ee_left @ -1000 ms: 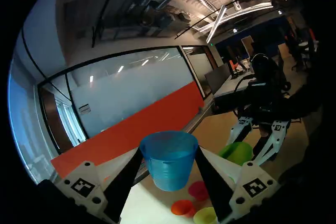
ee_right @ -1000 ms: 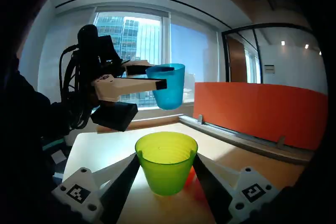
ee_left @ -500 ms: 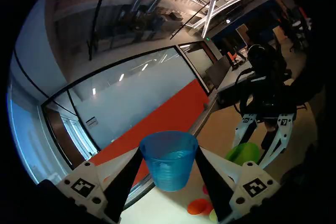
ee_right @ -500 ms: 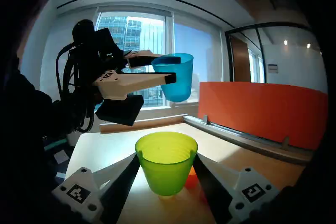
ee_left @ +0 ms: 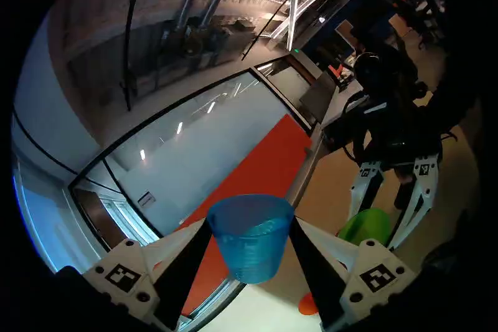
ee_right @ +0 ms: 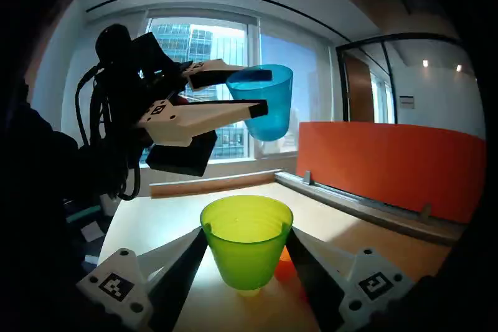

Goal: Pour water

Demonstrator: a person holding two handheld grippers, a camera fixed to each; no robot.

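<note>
gap between blue cup, green cup

3 cups can be counted: 1 blue cup, 1 green cup and 1 orange cup, the last partly seen

2 grippers: 1 left gripper and 1 right gripper, each with 2 fingers, 4 in all

Each gripper carries 2 square black-and-white markers, again 4 in all

1 table and 1 orange partition
</note>
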